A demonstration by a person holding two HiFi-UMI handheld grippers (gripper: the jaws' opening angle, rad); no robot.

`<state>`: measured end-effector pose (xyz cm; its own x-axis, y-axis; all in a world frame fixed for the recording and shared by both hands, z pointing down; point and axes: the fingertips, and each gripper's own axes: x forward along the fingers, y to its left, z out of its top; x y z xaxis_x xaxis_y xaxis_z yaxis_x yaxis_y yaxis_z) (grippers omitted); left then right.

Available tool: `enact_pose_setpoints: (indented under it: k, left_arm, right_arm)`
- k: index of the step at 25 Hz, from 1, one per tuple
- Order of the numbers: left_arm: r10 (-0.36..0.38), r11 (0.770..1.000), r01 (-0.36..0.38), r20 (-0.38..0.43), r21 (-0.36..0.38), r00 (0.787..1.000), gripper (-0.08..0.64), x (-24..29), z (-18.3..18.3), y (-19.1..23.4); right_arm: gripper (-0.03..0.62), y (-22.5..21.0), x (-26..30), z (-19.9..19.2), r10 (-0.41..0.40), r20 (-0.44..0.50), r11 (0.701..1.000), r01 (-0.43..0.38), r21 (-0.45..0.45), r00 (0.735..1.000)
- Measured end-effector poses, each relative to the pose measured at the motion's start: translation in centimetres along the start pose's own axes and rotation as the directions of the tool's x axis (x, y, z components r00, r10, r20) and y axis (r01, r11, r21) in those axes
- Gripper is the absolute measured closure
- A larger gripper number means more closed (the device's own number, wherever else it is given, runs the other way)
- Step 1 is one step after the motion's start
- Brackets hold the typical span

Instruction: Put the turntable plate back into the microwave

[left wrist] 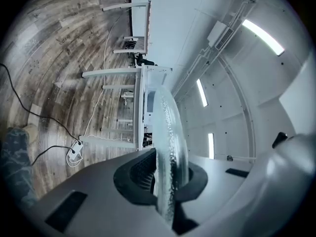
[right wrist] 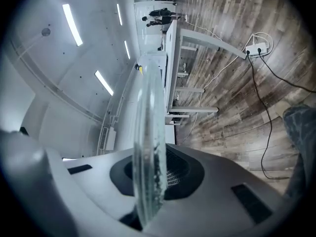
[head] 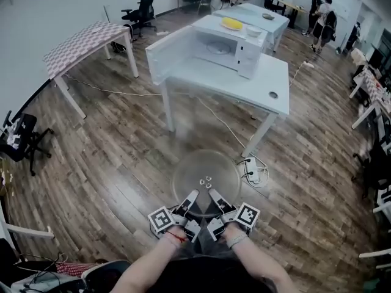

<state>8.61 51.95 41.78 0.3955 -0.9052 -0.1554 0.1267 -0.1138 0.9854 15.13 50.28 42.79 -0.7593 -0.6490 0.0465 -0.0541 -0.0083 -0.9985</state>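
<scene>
A clear glass turntable plate (head: 206, 174) is held level in front of me over the floor. My left gripper (head: 191, 201) is shut on its near rim from the left, and my right gripper (head: 214, 199) is shut on the rim beside it. In the left gripper view the turntable plate (left wrist: 170, 147) runs edge-on between the jaws; in the right gripper view the turntable plate (right wrist: 149, 147) does too. The white microwave (head: 211, 49) stands ahead on a white table (head: 244, 87), its door (head: 166, 55) swung open to the left and its cavity showing.
A power strip (head: 251, 169) and cables lie on the wood floor just right of the plate. A checkered table (head: 82, 44) stands at the left, office chairs and more tables behind. People stand far back at the right. A chair (head: 18, 140) is at the left edge.
</scene>
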Motion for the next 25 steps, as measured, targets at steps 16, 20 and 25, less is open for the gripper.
enact_pose_setpoints:
  k: [16, 20, 25]
  left_arm:
    - [0.031, 0.999, -0.030, -0.023, 0.021, 0.999, 0.529, 13.5, 7.9, 1.9]
    - [0.038, 0.999, -0.037, -0.017, 0.010, 0.999, 0.529, 16.2, 9.3, 2.4]
    - [0.036, 0.999, -0.036, -0.012, 0.007, 0.999, 0.529, 19.1, 10.3, 3.0]
  right_arm:
    - [0.551, -0.4, 11.4, 10.7, 0.018, 0.030, 0.999, -0.019, 0.043, 0.999]
    - [0.551, -0.3, 13.5, 12.9, 0.012, 0.026, 0.999, -0.014, 0.046, 1.000]
    - [0.551, -0.4, 15.3, 15.5, 0.007, 0.021, 0.999, -0.008, 0.045, 1.000]
